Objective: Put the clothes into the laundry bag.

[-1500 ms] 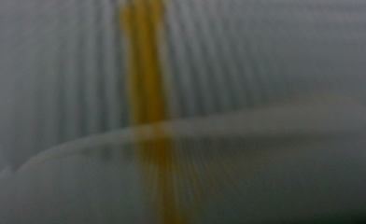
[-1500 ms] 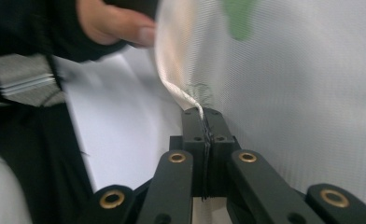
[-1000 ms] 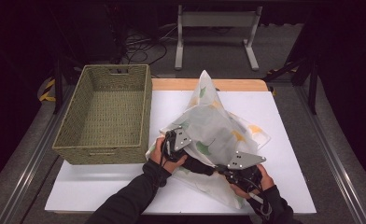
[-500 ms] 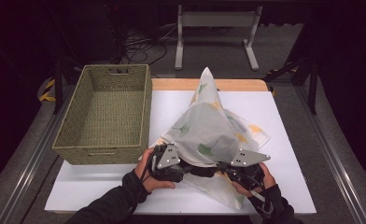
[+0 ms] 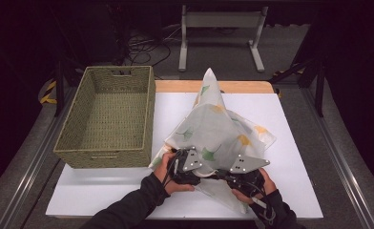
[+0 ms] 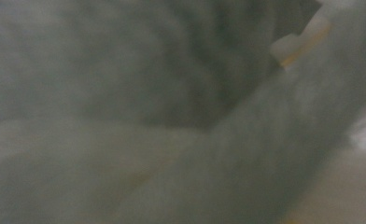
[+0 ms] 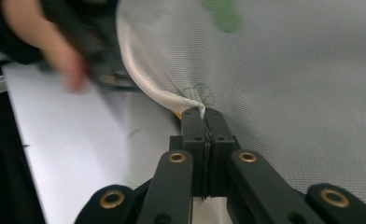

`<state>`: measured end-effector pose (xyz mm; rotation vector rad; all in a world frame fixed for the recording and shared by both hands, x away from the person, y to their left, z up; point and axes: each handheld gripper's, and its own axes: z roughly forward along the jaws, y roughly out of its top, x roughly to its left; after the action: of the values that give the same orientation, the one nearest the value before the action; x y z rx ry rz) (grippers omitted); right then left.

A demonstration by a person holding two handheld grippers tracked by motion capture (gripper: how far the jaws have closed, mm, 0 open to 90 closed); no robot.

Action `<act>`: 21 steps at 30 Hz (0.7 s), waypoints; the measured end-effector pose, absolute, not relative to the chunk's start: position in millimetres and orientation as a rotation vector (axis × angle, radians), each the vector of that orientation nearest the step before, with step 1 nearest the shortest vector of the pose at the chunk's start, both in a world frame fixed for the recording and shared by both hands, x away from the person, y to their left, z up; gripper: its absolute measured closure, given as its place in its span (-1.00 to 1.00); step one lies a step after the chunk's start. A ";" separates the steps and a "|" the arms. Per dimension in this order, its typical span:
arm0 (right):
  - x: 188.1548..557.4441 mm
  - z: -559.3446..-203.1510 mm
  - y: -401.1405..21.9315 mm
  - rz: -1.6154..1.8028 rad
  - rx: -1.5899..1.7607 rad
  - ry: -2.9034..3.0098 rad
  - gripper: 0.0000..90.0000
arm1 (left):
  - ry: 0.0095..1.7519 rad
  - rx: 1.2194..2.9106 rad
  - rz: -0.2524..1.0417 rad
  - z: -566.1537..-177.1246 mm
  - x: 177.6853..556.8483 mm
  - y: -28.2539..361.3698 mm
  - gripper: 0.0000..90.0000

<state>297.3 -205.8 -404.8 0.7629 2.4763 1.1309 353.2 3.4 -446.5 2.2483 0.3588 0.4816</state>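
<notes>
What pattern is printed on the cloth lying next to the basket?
The cloth is whitish and sheer, printed with scattered green and yellow leaves; the high view shows it best.

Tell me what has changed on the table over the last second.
The left gripper pulled back toward the near edge, then came in again against the mesh cloth. Its jaws have opened wide and then partly closed again; whether cloth lies between them I cannot tell. The cloth's left lobe has settled lower. The right gripper stays clamped on the cloth's hem, and the wicker basket has not moved.
</notes>
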 end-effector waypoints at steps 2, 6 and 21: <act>295.8 -406.0 -201.6 1.128 0.748 2.499 0.99 | 0.358 2.249 0.504 -447.9 354.6 0.6 0.21; 293.7 -407.1 -197.4 1.132 0.731 2.520 0.99 | 0.374 2.223 0.548 -450.1 361.0 -5.8 0.53; 293.9 -412.9 -203.2 1.023 0.743 2.477 0.99 | 0.597 2.002 0.443 -456.1 386.1 11.5 0.60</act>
<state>293.9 -203.2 -412.9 0.7427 2.4771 1.0229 386.1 11.5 -456.1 2.0019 0.5974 0.4433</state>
